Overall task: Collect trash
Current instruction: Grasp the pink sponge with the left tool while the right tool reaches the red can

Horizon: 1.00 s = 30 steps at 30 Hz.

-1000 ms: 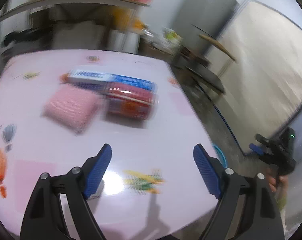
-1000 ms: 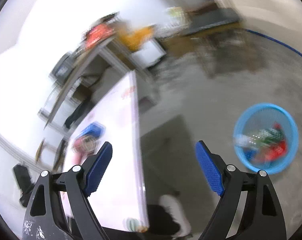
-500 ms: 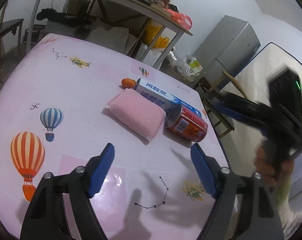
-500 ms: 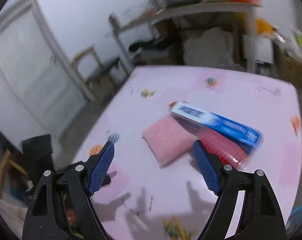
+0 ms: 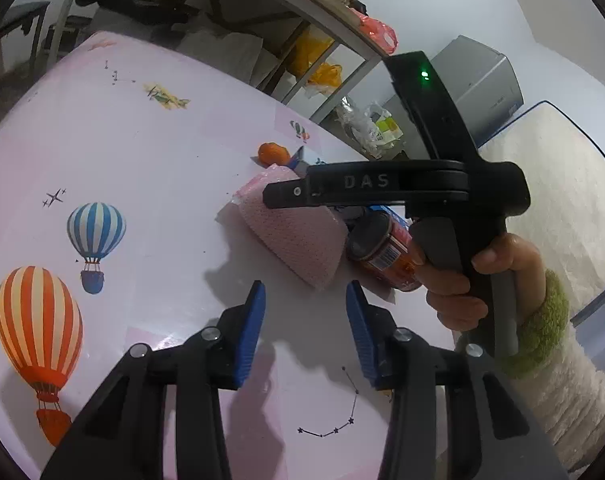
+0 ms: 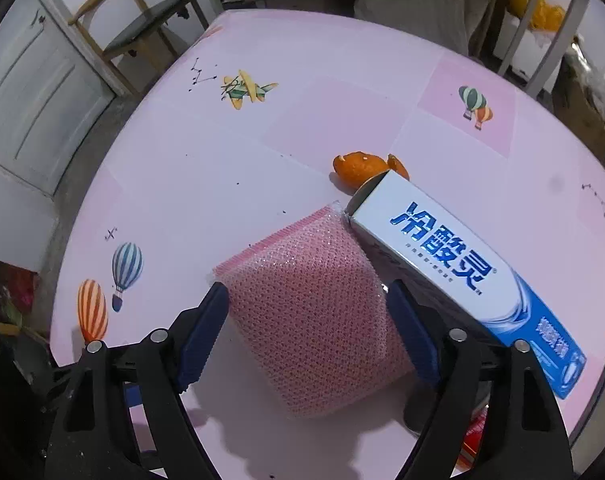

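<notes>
Table [image 6: 302, 128]: pink cover printed with balloons and planes; carries all the trash below.
Sponge [image 6: 314, 320]: pink mesh pad in clear wrap, flat on the table, mid-right; toothpaste box touches its far right edge.
Box [image 6: 462, 264]: white and blue toothpaste carton, lying flat, open end toward the peel.
Peel [image 6: 360, 168]: orange, just behind the box's open end, touching or nearly so.
Can [image 5: 386, 252]: red, on its side, just right of the sponge; partly hidden by the right hand [image 5: 462, 280].
Right tool [image 6: 306, 336]: pointing steeply down, fingers spread either side of the sponge; left pad close beside the sponge edge, contact cannot be told; not pinching.
Left tool [image 5: 304, 320]: above bare table short of the sponge, jaws closing, nothing between them.
Sleeve [image 5: 542, 320]: green cuff on the right wrist.
</notes>
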{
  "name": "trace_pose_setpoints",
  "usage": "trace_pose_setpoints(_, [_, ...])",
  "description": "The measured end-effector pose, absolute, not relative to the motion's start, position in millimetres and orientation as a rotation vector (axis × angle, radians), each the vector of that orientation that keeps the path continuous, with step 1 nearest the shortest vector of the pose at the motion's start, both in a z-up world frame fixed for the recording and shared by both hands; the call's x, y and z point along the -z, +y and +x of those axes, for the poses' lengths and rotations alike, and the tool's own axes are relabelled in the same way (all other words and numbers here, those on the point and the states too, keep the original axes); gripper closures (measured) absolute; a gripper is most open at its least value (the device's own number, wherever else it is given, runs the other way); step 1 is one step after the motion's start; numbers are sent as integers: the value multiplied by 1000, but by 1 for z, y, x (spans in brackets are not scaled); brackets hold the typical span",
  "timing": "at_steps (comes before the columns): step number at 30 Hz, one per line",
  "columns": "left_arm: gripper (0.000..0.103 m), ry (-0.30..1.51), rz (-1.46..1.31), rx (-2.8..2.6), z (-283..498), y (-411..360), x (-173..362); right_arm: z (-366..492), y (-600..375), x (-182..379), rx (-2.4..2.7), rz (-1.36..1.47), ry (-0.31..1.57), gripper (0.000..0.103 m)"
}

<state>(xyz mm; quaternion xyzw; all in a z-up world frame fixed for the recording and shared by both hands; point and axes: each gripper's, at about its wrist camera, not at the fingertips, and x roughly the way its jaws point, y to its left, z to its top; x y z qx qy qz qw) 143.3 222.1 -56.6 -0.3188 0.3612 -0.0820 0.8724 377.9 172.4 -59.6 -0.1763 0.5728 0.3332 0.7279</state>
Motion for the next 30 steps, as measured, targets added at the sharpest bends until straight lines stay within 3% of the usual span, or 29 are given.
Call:
trace_pose_setpoints(5, [63,765,-691,174,140,229,60,368,169,54,-779,-298,1344,25])
trace_pose_setpoints(8, [63,785,-686,173,139,227,62,358,168,60,-802,-250,1399,32])
trace_pose_setpoints(11, [63,807,-676,169,139,226,66,349,167,66,-823,-206,1458,46])
trace_pose_setpoints(18, [63,874,-644,153,127,222,76,332,155,74,-867,-91,1490,58])
trace_pose_setpoints(21, [62,884,-640,172,107,222,72,317,149,75,-894,-70,1501,59])
trace_pose_setpoints(23, [58,882,-623,173,91,222,67,305,145,76,-912,-69,1507,59])
trace_pose_setpoints(28, [31,880,-583,149,76,220,58,280,130,63,-953,-66,1449,59])
trace_pose_setpoints(30, [23,886,-569,124,81,218,58,275,113,47,-933,-46,1366,43])
